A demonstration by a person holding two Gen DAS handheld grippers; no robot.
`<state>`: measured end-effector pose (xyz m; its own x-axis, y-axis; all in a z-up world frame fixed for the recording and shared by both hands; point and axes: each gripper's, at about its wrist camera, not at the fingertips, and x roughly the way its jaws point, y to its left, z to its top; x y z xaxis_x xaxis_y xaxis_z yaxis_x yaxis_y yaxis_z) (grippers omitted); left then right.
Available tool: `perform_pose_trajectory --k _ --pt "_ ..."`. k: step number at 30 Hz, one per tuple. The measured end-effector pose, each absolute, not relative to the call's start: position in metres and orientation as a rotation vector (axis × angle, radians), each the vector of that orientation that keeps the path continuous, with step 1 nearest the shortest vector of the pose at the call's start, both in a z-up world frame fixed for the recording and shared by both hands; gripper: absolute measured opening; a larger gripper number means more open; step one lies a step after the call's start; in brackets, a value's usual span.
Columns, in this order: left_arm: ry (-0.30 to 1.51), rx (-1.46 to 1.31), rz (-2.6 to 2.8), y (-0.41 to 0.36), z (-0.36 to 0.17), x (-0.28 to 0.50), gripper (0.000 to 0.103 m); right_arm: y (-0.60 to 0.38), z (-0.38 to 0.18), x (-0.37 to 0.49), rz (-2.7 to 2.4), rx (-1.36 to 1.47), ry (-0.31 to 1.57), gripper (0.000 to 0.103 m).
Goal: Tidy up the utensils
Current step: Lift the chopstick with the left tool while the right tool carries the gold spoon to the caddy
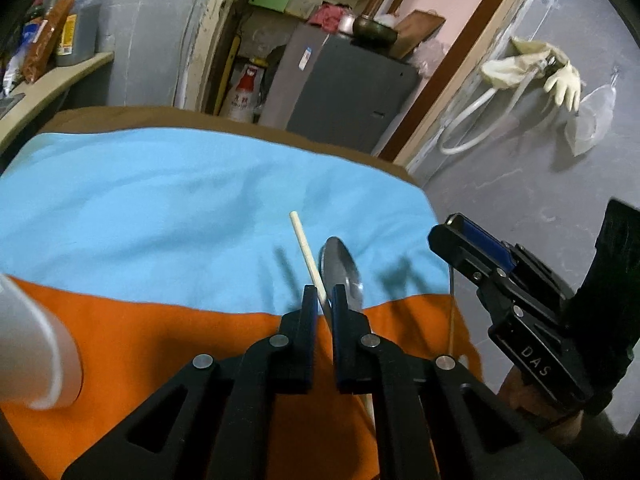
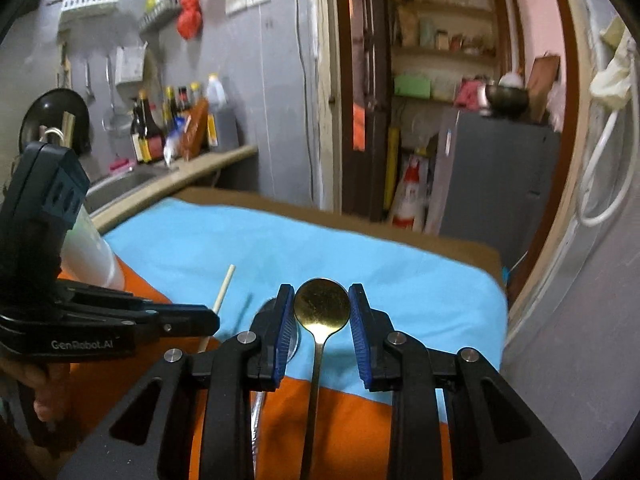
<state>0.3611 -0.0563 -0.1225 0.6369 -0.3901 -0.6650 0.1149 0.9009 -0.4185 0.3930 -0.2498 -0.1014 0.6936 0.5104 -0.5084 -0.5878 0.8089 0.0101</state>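
Note:
My left gripper (image 1: 323, 298) is shut on a pale wooden chopstick (image 1: 302, 242) that sticks out forward and up between its fingers. The bowl of a silver spoon (image 1: 344, 268) shows just past its right finger; whether that spoon is held or lies on the cloth I cannot tell. In the right wrist view, my right gripper (image 2: 322, 308) is shut on the round bowl of a gold spoon (image 2: 322, 304), whose handle hangs down toward the camera. The left gripper (image 2: 214, 320) with the chopstick (image 2: 225, 286) is at the left there. The silver spoon (image 2: 294, 340) peeks out behind the right gripper's left finger.
A blue and orange cloth (image 1: 160, 208) covers the table. A white cylindrical container (image 1: 36, 344) stands at the left on the orange part, seen also as container (image 2: 90, 258). A counter with bottles (image 2: 180, 120) is behind, with a grey cabinet (image 2: 492, 176) and doorway beyond.

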Motion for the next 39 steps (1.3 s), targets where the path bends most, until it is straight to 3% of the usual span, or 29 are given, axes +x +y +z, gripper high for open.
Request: perform_pose_trajectory --k 22,39 --pt "0.481 -0.295 -0.316 -0.069 -0.048 0.275 0.002 -0.272 -0.033 0.324 0.570 0.039 0.238 0.025" --pt "0.264 -0.266 -0.190 0.024 0.054 0.235 0.002 -0.184 0.059 0.297 0.682 0.099 0.035 0.025"
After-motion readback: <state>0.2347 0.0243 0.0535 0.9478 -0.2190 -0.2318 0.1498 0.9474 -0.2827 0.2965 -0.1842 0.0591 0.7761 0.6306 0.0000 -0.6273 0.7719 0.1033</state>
